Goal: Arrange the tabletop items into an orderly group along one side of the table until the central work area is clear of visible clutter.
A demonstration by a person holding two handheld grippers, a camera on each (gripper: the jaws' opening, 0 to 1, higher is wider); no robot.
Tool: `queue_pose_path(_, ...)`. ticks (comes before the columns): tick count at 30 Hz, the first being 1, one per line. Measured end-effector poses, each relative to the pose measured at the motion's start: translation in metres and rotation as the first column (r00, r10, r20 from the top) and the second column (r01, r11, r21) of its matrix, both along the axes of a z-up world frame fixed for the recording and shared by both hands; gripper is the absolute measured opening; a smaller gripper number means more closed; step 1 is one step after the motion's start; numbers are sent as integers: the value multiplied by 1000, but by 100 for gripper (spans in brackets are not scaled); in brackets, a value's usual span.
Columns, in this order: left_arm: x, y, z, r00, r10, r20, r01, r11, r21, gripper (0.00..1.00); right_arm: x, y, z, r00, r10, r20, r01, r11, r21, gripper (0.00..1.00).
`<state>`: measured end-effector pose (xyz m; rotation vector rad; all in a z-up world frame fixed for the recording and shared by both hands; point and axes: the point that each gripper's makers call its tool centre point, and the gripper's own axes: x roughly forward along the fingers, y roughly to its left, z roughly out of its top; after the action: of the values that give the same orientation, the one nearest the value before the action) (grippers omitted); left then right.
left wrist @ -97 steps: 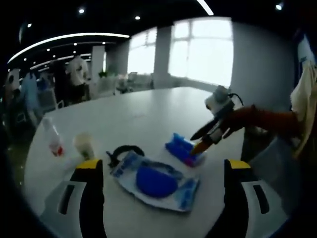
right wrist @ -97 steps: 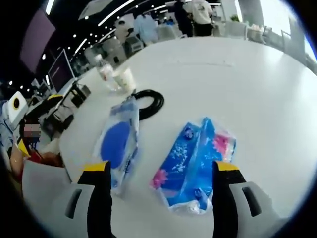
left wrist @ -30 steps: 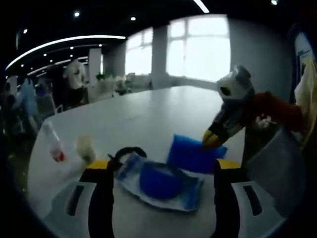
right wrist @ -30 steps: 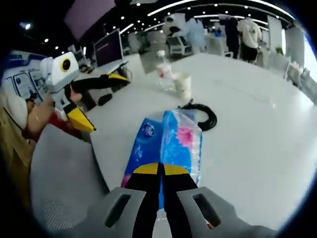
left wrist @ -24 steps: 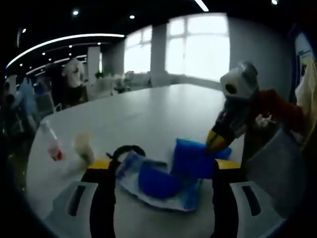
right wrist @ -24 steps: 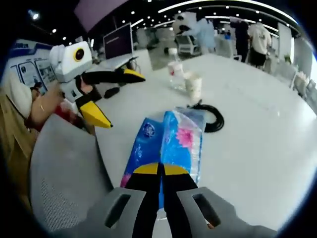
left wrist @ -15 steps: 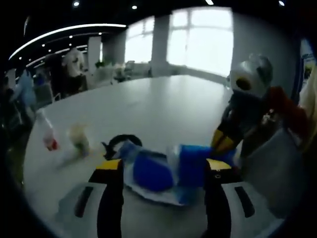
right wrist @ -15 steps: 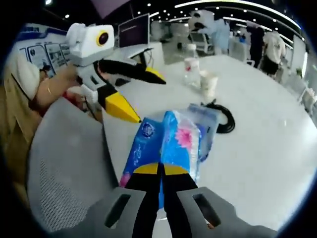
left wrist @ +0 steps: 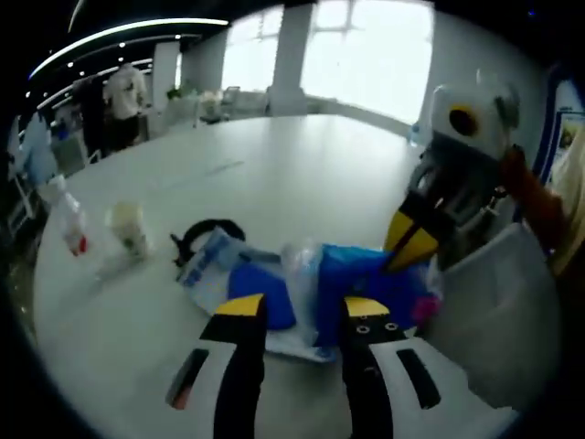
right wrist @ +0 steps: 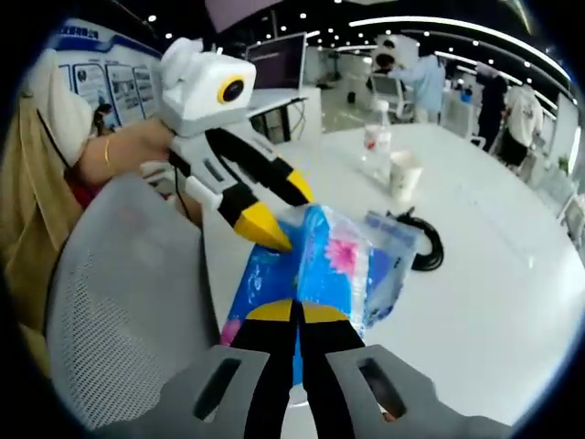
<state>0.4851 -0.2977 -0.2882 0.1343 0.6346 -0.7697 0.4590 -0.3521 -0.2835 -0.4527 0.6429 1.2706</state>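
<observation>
Entries by left gripper view, left to right, with clock bearings on that view.

1. Bottle (left wrist: 70,224), 9 o'clock, standing on the white table (left wrist: 302,174). Red label.
2. Paper cup (left wrist: 128,229), just beside the bottle, upright.
3. Black cable (left wrist: 203,234), coiled, 10 o'clock of centre, touching the far edge of item 4.
4. Flat plastic pouch (left wrist: 239,283) with a blue round insert, lying at centre.
5. Left gripper (left wrist: 302,309), 6 o'clock. Jaws narrowed to a small gap and closing about a crinkled clear wrapper edge; whether they already pinch it cannot be told.
6. Tissue pack (left wrist: 366,279), blue with pink print, 4 o'clock of centre, against the pouch near the table edge.
7. Right gripper (left wrist: 411,247), 2 o'clock. In the right gripper view its jaws are pressed together on the tissue pack (right wrist: 315,270), with the left gripper (right wrist: 265,224) arriving from 11 o'clock, tip at the pack.

Step in hand, by judgement: gathering the tissue pack against the pouch by the near edge. Next move calls for setting the pack down flush beside the pouch and releasing, then collecting the cable, cup and bottle.
</observation>
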Motion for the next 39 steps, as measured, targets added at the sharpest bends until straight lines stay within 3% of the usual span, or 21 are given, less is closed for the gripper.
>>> queue_pose_path(7, -1, 0, -4, 1000, -10, -1, 10, 999, 30, 3, 3, 1, -2, 1000, -2, 18, 2, 1000, -15, 1)
queue_pose_path(9, 1, 3, -8, 1000, 23, -20, -22, 999, 39, 1, 3, 2, 0, 1000, -3, 14, 3, 1000, -5, 1)
queue_pose_path(14, 3, 7, -5, 995, 84, -59, -86, 996, -21, 0, 5, 4, 1, 1000, -20, 19, 20, 1000, 4, 1)
queue_pose_path(18, 5, 11, -3, 988, 138, -73, -142, 989, -50, 0, 10, 7, 7, 997, -79, -14, 79, 996, 47, 1)
queue_pose_path(27, 8, 16, 3, 962, 249, -109, -261, 960, -106, 0, 20, 8, 15, 985, -169, -14, 170, 981, 89, 2)
queue_pose_path(29, 10, 19, 5, 954, 277, -112, -289, 950, -113, 0, 24, 9, 22, 977, -210, -22, 211, 970, 120, 8)
queue_pose_path(30, 11, 23, 4, 943, 311, -123, -324, 940, -108, 0, 27, 8, 24, 970, -241, -32, 243, 962, 126, 13)
queue_pose_path(34, 16, 36, 7, 917, 381, -118, -393, 913, -105, 0, 42, 4, 39, 945, -326, 16, 318, 931, 177, 39)
queue_pose_path(37, 18, 46, 7, 885, 442, -146, -459, 881, -116, 0, 48, 1, 45, 925, -380, -7, 373, 904, 207, 58)
queue_pose_path(39, 21, 51, 8, 871, 469, -145, -486, 865, -122, 0, 48, 2, 48, 923, -385, -16, 379, 899, 218, 66)
